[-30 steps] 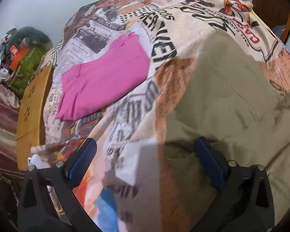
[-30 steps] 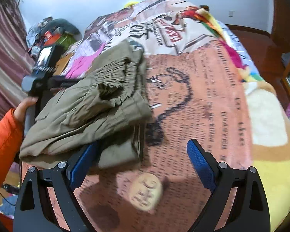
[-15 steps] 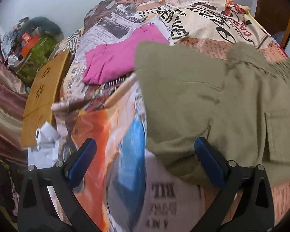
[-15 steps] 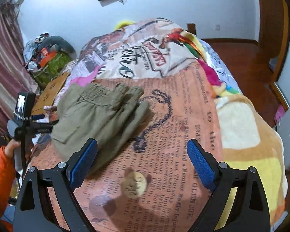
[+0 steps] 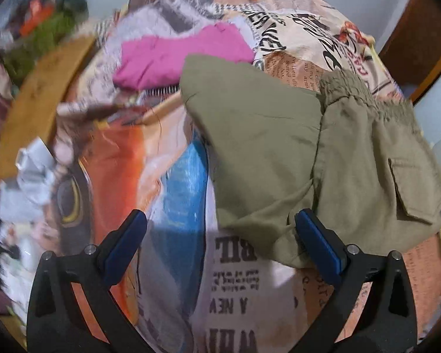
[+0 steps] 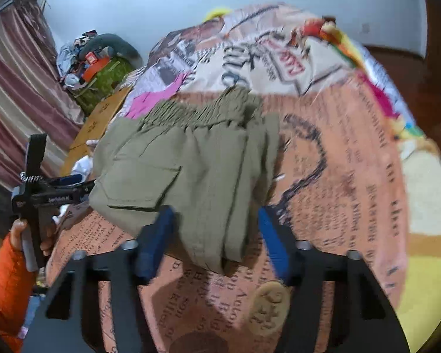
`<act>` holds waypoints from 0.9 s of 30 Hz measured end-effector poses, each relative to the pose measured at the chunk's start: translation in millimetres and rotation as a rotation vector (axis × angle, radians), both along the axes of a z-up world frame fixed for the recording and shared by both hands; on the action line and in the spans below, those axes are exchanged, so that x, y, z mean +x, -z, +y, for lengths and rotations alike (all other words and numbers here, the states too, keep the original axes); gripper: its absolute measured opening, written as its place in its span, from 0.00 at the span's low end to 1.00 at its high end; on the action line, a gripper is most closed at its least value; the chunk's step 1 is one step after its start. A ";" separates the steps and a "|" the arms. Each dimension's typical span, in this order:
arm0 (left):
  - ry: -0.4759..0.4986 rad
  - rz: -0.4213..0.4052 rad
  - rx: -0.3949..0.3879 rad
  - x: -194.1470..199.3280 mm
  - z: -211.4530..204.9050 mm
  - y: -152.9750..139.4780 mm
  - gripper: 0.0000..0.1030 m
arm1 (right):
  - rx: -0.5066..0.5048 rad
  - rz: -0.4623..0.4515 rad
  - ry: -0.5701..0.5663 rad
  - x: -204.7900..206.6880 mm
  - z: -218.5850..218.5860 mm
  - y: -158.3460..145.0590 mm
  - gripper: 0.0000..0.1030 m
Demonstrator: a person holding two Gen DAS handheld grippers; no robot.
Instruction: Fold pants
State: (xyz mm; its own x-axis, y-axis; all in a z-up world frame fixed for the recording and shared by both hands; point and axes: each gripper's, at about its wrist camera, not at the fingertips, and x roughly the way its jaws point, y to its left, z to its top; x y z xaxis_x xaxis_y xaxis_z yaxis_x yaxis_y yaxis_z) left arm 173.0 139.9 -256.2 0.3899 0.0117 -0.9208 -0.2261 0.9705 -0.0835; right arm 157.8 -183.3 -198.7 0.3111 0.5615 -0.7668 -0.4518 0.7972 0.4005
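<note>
Olive-green cargo pants point(image 5: 294, 158) lie folded into a compact bundle on the newspaper-print bedspread point(image 5: 235, 279), elastic waistband at the far end. They also show in the right wrist view point(image 6: 185, 173). My left gripper point(image 5: 223, 244) is open and empty at the bundle's near left edge, its right finger beside the cloth. My right gripper point(image 6: 216, 235) is partly closed, its blue fingers either side of the bundle's near edge. I cannot tell if they pinch the cloth. The left gripper body point(image 6: 38, 194) shows at the left, held by a hand in an orange sleeve.
A folded pink garment point(image 5: 179, 56) lies beyond the pants. A wooden board point(image 5: 35, 111) stands at the bed's left side, with a heap of clothes and bags point(image 6: 97, 67) and a curtain point(image 6: 17, 103) behind. White crumpled cloth point(image 5: 29, 176) lies at the left edge.
The right gripper has moved in to the pants' near edge and its fingers have narrowed. The left gripper has drawn back a little and stays open.
</note>
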 end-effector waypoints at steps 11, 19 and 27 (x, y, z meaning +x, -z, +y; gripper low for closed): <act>-0.032 -0.020 0.111 -22.6 16.7 -6.7 0.99 | -0.028 -0.019 -0.020 -5.0 -0.9 -3.3 0.37; -0.036 -0.082 0.062 15.8 27.1 -33.9 0.99 | 0.002 -0.024 0.024 11.2 -2.8 -24.3 0.38; 0.004 -0.049 0.012 62.9 28.6 -19.1 0.97 | -0.022 -0.062 0.040 52.6 5.1 -26.2 0.38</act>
